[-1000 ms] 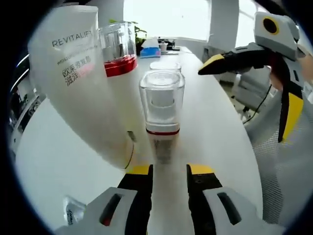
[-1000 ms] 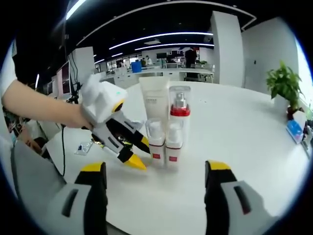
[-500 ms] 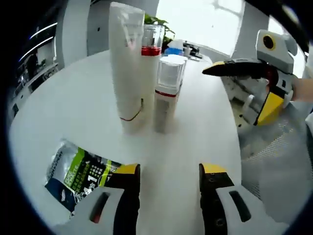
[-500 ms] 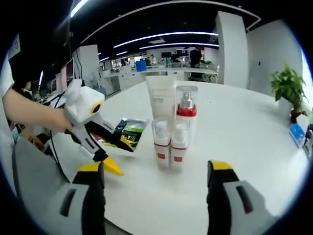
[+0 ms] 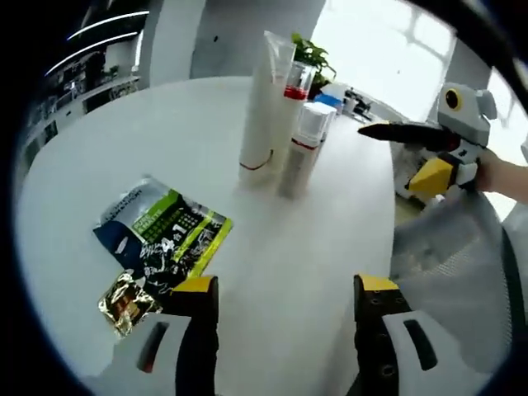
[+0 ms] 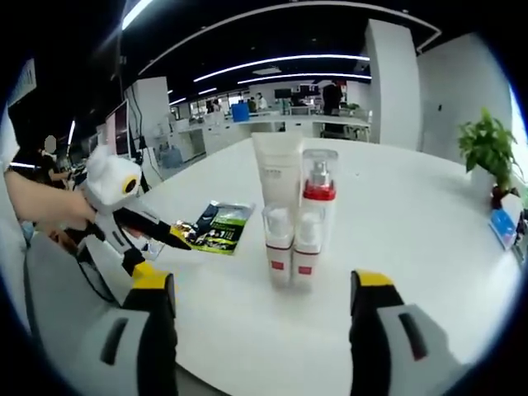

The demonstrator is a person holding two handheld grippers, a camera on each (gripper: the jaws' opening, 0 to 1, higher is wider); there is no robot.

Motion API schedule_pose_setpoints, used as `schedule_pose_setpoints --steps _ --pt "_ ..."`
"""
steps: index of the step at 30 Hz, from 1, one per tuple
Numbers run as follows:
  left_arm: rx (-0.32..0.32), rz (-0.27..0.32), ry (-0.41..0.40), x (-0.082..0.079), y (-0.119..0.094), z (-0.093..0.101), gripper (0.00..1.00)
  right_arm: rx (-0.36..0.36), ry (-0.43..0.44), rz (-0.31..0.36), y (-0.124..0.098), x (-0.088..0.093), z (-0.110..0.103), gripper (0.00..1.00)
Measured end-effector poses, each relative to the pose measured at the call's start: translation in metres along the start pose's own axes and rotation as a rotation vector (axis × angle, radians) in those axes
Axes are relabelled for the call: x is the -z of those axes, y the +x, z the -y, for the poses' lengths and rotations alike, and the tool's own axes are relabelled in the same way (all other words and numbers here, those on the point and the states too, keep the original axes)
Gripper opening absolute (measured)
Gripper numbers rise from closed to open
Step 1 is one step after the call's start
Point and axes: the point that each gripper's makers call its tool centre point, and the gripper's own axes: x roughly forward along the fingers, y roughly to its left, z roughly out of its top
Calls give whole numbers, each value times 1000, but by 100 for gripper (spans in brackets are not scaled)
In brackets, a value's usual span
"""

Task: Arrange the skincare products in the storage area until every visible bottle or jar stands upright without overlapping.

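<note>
Judging from the counter, we take the arranging as nearly done: tube, pump bottle and two small bottles stand upright in a tight cluster mid-counter. Both tongs, left and right, gape wide, holding nothing. Next we would only check for overlap. The left gripper view adds a gold packet beside the green sachet.
</note>
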Motion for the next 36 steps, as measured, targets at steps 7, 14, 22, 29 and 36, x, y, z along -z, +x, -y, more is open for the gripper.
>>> schedule_pose_setpoints --steps 7,14,22,29,36 --pt "-61 26 -78 12 -23 -6 73 -1 6 12 -5 -4 -2 88" --pt "-152 72 -141 16 -47 -9 87 -10 17 30 -12 -8 -7 91" --pt "-196 94 -157 22 -72 -2 92 -41 23 36 -21 -10 -17 97" --pt "-204 103 -182 32 -86 13 97 -48 -15 43 -24 -9 -26 97" --pt "-221 113 -190 42 -89 13 97 -37 -13 46 -22 -7 -20 100"
